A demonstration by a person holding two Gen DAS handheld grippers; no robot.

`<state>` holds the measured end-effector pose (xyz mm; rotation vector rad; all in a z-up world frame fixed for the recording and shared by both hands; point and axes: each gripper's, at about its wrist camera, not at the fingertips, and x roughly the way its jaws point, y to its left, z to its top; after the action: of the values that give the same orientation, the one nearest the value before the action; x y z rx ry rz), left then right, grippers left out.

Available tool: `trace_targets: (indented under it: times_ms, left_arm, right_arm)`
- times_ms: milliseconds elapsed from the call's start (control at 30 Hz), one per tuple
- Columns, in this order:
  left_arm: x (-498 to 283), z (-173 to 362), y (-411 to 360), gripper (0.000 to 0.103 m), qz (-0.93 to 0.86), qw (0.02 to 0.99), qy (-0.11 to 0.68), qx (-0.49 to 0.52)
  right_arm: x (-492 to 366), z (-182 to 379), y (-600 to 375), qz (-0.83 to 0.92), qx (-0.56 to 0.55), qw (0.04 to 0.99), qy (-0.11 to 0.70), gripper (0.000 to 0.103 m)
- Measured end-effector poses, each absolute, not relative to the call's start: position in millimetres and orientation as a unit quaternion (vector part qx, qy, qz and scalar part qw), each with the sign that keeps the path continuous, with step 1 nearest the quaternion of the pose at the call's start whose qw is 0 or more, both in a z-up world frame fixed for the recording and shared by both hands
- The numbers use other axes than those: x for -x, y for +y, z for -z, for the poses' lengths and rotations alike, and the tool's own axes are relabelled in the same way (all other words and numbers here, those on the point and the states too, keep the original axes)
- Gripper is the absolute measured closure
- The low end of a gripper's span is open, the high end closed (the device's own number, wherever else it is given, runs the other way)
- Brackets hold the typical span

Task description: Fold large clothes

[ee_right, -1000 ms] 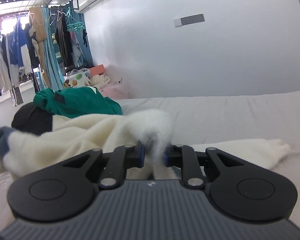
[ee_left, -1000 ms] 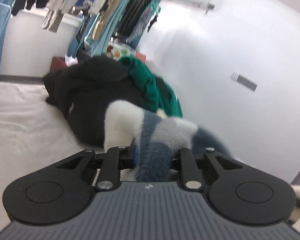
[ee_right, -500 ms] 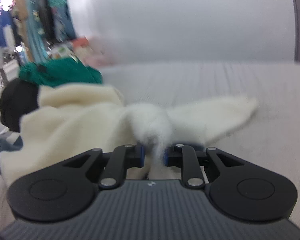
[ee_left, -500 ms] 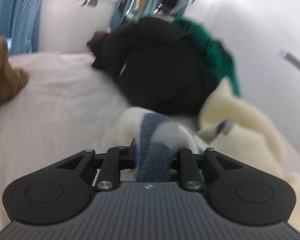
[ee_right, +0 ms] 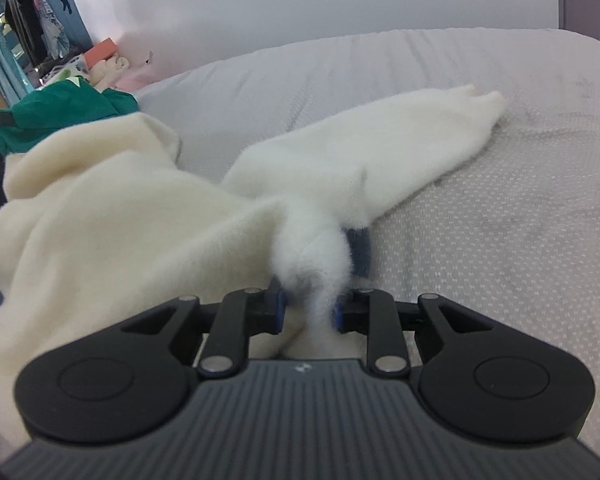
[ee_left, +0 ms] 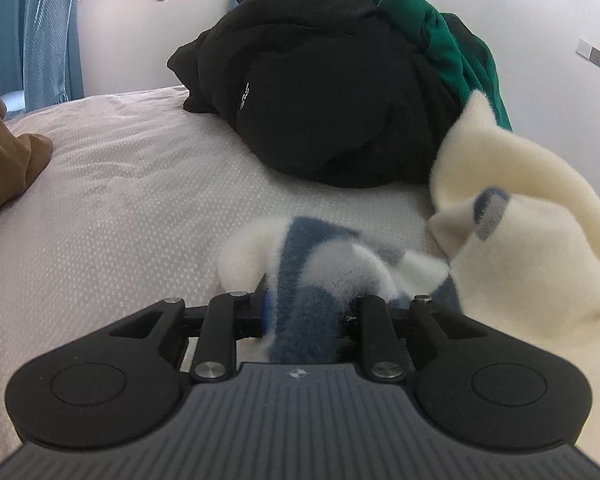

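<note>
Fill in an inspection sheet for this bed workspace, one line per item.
Surface: pale dotted bedspread, lightly wrinkled.
Job's things: fluffy cream sweater with blue-grey stripes spread on it, one sleeve stretched out flat.
Clutter: black garment heap with green garment on top; brown cloth at the edge.
Grippers: left gripper jaws opening, striped fabric between them; right gripper jaws opening, cream fabric between them.
Cables: nothing seen.
Surroundings: white wall, hanging clothes, blue curtain.
</note>
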<state>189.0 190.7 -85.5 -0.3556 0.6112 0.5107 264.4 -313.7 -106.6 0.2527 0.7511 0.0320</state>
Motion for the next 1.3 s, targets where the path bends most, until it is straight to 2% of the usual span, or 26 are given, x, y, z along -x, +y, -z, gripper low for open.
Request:
trace_targets:
  times_ms: [67, 133, 200, 267, 400, 567, 800, 1133, 1300]
  left_arm:
    - [-184.5, 80.7, 192.3, 0.066, -0.243, 0.905, 0.302, 0.175]
    - [-175.1, 72.8, 188.2, 0.047, -0.237, 0.907, 0.304, 0.169]
    - [-164.8, 62.6, 178.6, 0.039, -0.237, 0.913, 0.3, 0.139]
    - [-153.9, 52.5, 169.5, 0.035, -0.223, 0.923, 0.291, 0.12]
    - [-127.4, 34.2, 149.1, 0.028, -0.184, 0.939, 0.266, 0.114]
    - [-95.1, 34.0, 112.6, 0.028, -0.124, 0.95, 0.27, 0.096]
    - [-83.3, 53.0, 57.9, 0.028, -0.02, 0.939, 0.323, 0.112]
    - [-84.2, 74.0, 18.8, 0.028, 0.037, 0.928, 0.356, 0.099]
    - [-92.2, 84.3, 6.4, 0.027, 0.043, 0.924, 0.374, 0.067]
  right_arm:
    - [-254.3, 101.8, -314.7, -0.014, -0.115, 0.923, 0.366, 0.068]
    - [-242.5, 96.2, -314.3, -0.014, -0.109, 0.924, 0.366, 0.06]
    - [-230.3, 90.0, -314.4, -0.02, -0.112, 0.925, 0.362, 0.042]
    - [-219.6, 83.8, -314.6, -0.028, -0.117, 0.926, 0.357, 0.036]
    - [-197.6, 71.3, -310.1, -0.049, -0.111, 0.93, 0.346, 0.035]
    - [-172.3, 68.5, -299.2, -0.094, -0.099, 0.926, 0.353, 0.035]
    - [-144.1, 83.9, -266.8, -0.131, -0.045, 0.905, 0.403, 0.035]
    - [-166.9, 117.8, -261.3, -0.091, -0.03, 0.883, 0.46, 0.035]
    - [-171.1, 117.2, -258.0, -0.082, -0.037, 0.893, 0.441, 0.036]
